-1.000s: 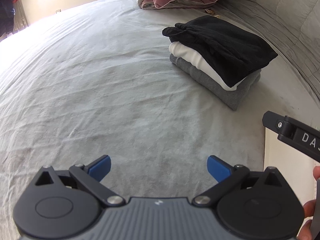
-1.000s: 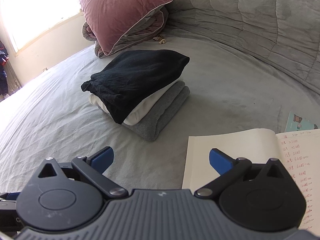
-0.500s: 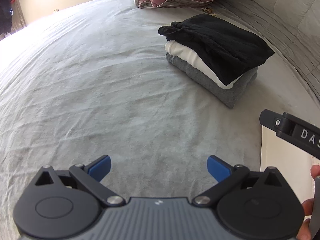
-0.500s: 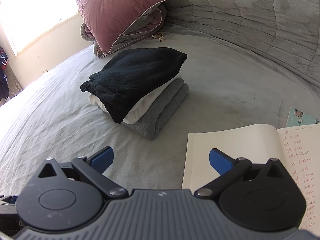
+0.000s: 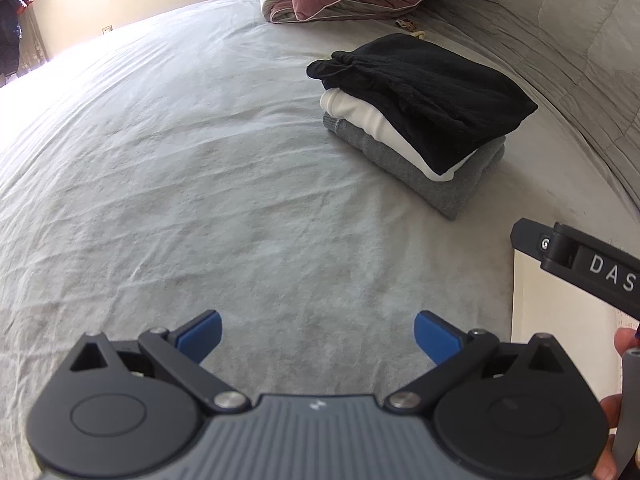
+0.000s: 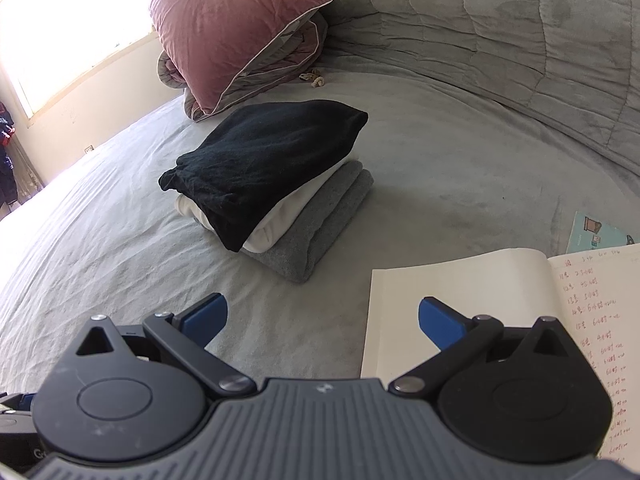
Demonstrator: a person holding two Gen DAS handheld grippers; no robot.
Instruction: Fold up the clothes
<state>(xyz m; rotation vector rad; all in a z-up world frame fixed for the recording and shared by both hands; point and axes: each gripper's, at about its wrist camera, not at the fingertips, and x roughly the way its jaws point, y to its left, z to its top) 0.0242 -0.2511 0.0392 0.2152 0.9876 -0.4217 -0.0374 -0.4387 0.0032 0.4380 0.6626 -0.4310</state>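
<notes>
A stack of three folded clothes lies on the grey bed: a black garment (image 5: pixel 424 92) on top, a white one (image 5: pixel 360 114) under it and a grey one (image 5: pixel 424 176) at the bottom. The stack also shows in the right wrist view, with the black garment (image 6: pixel 260 160) uppermost. My left gripper (image 5: pixel 318 334) is open and empty above bare sheet, well short of the stack. My right gripper (image 6: pixel 322 320) is open and empty, near the front of the stack, over the edge of an open notebook (image 6: pixel 460 304).
A pink pillow (image 6: pixel 236 24) leans on a rolled quilt at the bed's far end. A grey padded headboard (image 6: pixel 500 40) curves along the right. A small teal card (image 6: pixel 596 234) lies beside the notebook. The right gripper's body (image 5: pixel 580 264) shows at the left view's right edge.
Both grippers have drifted slightly, so the stack sits a little differently in each view. Both stay open and empty; the clothes have not moved.
</notes>
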